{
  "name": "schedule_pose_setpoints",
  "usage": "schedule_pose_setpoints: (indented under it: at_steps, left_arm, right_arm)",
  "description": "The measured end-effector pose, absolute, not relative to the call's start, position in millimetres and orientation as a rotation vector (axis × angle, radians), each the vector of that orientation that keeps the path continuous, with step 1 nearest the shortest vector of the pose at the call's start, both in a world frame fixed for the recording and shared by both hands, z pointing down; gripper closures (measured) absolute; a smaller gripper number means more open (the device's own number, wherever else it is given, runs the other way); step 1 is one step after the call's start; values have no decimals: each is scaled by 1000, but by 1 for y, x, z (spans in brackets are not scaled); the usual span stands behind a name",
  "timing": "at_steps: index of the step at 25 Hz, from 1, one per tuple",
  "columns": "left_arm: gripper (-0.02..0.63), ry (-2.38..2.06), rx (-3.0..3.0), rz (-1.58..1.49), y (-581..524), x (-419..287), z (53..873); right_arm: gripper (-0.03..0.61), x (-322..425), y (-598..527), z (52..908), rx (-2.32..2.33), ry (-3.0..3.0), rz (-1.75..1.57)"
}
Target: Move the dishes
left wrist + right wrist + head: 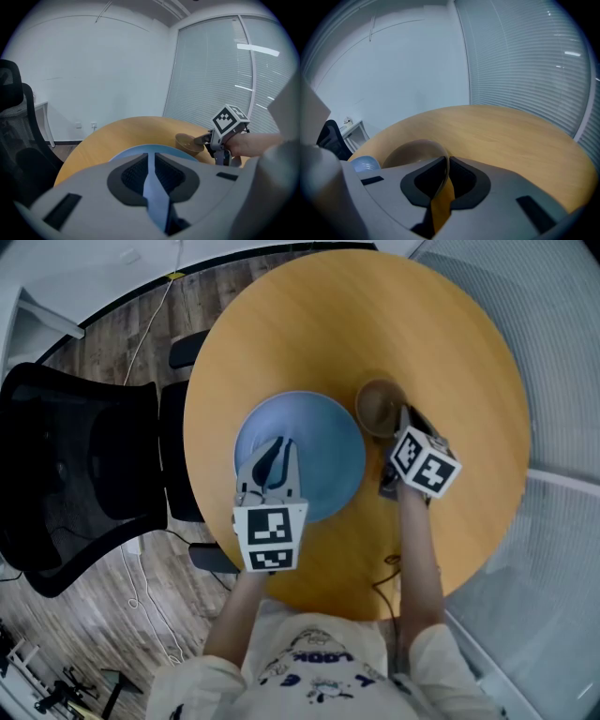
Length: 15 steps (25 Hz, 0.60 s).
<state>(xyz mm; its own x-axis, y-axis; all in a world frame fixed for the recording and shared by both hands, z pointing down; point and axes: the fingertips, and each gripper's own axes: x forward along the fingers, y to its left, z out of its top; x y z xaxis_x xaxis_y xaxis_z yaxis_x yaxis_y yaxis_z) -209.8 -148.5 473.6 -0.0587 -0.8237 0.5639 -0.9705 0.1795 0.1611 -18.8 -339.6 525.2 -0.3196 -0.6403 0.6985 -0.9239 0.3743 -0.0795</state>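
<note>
The left hand-held gripper (276, 454) clamps the blue plate (323, 442) at its lower-left rim, the right hand-held gripper (405, 420) the brown bowl (377, 407) at its right rim, each dish lying up-frame.

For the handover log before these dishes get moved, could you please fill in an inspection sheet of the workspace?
Surface: round wooden table, holding only the two dishes.
Job's things: blue plate near the person's edge; brown bowl close beside it on the right.
Clutter: nothing seen.
Grippers: left gripper, fingers shut on the blue plate's near rim; right gripper, fingers shut on the brown bowl's rim.
Cables: white cable loose on the floor left of the table.
Surroundings: black office chair at the left, wooden floor, window blinds at the right, white wall.
</note>
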Motion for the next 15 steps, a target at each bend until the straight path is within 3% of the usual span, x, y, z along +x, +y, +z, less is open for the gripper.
schedule_pose_setpoints:
  at_steps: [15]
  left_arm:
    - [569,-1934,1674,334,-145,-219,470]
  right_arm:
    - [561,-61,-360,486,1396,-2196,762]
